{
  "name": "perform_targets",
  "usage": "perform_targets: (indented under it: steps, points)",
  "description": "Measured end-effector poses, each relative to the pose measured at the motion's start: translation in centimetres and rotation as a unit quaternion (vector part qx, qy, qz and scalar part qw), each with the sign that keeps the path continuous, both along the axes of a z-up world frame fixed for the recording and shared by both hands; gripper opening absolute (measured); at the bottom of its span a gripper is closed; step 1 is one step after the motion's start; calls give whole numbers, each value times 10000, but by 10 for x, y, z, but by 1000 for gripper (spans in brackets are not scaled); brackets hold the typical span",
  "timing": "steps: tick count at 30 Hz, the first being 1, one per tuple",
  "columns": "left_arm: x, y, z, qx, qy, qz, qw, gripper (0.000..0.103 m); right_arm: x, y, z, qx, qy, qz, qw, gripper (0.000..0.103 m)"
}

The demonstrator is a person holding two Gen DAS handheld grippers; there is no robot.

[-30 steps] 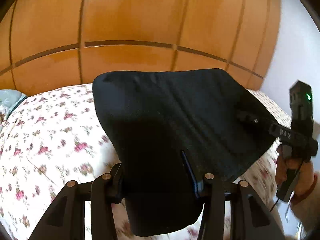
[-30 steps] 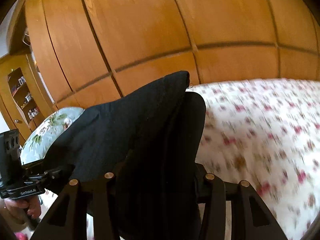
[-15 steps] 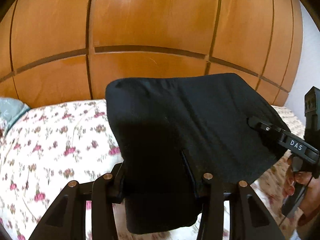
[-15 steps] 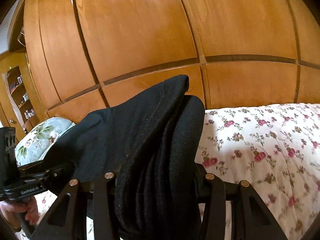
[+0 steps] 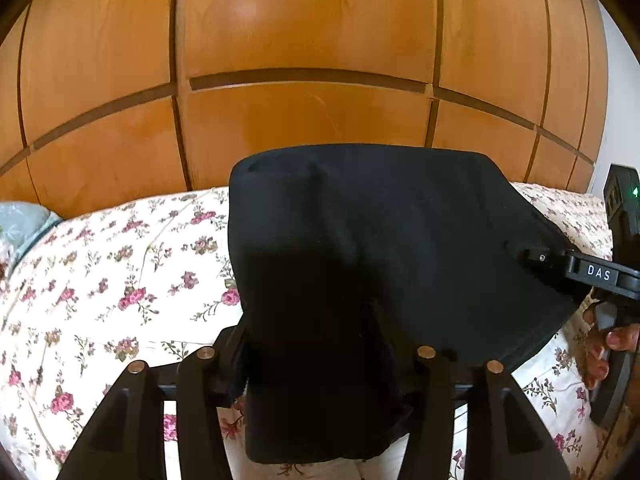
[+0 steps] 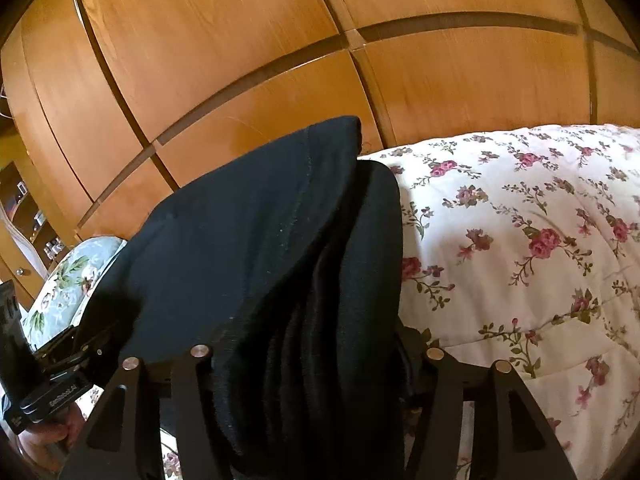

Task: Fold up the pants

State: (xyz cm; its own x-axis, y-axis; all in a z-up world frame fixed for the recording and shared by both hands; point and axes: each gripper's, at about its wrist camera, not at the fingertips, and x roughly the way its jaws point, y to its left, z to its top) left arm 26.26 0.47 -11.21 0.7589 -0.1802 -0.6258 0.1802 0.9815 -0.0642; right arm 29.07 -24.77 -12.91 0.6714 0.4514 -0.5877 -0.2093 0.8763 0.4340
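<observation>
A floral quilted bedspread [image 5: 100, 280] lies before a wooden wardrobe [image 5: 300, 40]. Black pants [image 5: 380, 232], folded thick, hang above it between the left gripper [image 5: 316, 360] and right gripper [image 6: 312, 360], whose jaws are opening with cloth still between them. Soft, limp fabric; best held at the edges.

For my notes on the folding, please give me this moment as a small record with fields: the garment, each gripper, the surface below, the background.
garment: black pants, folded in layers, held up between both grippers
left gripper: jaws opening, pants between them
right gripper: jaws opening, thick bundle of layers between them
surface: floral bedspread
background: wooden wardrobe panels
</observation>
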Motion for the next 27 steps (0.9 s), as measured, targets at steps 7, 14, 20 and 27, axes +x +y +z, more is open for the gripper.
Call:
perform_targets:
  steps: [7,14,20,27]
  points:
    - [0,15,-3,-260,181,211,9993,80,-2,-5,-3,44,93,-129,9999,73]
    - [-37,12,1,-49,176,330,9993,80,-29,-13,9,-215,74,-554,9982,78]
    - [-73,9,-1,-12,397,307,9987,79,-69,-19,19,-376,151,-762,9963,78]
    - [-115,-3,-20,245,813,82,9964,72,-126,-13,12,-548,334,-803,9947,78]
